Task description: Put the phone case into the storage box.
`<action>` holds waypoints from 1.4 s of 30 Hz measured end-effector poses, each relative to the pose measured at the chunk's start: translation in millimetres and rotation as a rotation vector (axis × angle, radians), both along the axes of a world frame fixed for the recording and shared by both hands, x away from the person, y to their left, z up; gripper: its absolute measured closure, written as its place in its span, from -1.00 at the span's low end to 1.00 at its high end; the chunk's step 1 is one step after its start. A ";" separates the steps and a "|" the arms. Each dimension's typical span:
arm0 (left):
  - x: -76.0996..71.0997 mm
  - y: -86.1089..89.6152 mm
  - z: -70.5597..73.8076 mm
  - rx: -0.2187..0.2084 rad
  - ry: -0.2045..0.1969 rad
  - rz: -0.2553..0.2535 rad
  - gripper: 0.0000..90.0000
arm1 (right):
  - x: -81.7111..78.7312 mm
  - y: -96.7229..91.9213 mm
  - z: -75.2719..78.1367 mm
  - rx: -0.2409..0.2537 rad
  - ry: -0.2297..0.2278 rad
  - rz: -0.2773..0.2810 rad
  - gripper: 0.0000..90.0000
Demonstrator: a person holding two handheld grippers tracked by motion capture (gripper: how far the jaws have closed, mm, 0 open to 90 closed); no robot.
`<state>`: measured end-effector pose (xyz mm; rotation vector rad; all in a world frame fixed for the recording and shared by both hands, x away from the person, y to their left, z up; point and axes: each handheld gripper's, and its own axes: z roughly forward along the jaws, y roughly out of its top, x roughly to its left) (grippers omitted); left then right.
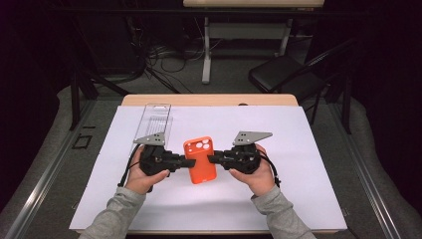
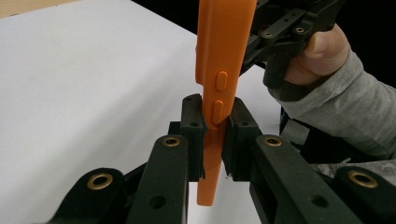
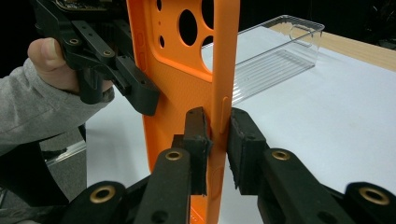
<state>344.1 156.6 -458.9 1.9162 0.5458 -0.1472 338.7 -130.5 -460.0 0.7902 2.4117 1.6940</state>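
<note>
orange phone case (image 1: 200, 160) held off the table just beside the clear box (image 1: 153, 122), left gripper (image 1: 186, 162) and right gripper (image 1: 214, 159) each clamped on one side edge; keep both grips level.

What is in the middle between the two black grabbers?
An orange phone case, seen in the high view. The left gripper pinches one long edge, the right gripper the other.

Bright light is shining from above on the white counter (image 1: 298, 149). The room behind is staying dark. Close parts are looking a bit blurry.
</note>
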 end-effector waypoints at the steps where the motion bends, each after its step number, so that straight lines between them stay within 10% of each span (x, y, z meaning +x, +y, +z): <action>1: 0.1 0.2 0.0 0.001 0.000 0.001 0.78 | 0.0 -0.2 0.1 -0.002 0.000 0.001 0.76; 42: 1.5 2.0 -0.3 -0.003 0.007 -0.004 0.78 | 1.8 -2.6 -2.8 0.023 0.008 0.012 0.83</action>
